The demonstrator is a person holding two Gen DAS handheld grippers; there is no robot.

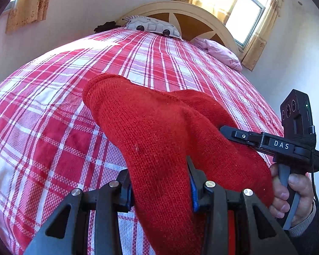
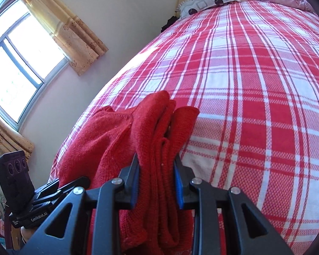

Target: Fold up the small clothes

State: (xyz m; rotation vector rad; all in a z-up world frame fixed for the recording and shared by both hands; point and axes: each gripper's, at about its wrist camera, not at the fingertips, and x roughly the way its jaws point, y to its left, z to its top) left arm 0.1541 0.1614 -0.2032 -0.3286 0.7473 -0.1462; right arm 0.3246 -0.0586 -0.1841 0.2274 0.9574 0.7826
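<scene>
A red knitted garment hangs over the bed, stretched between both grippers. In the left wrist view, my left gripper is shut on a thick fold of it, the blue pads pressing from both sides. My right gripper comes in from the right, held by a hand, with its fingertips buried in the red knit. In the right wrist view, my right gripper is shut on a bunched, layered edge of the garment. The left gripper shows at the lower left, under the cloth.
A red and white plaid sheet covers the bed below. A patterned pillow and a pink quilt lie by the wooden headboard. Curtained windows flank the bed.
</scene>
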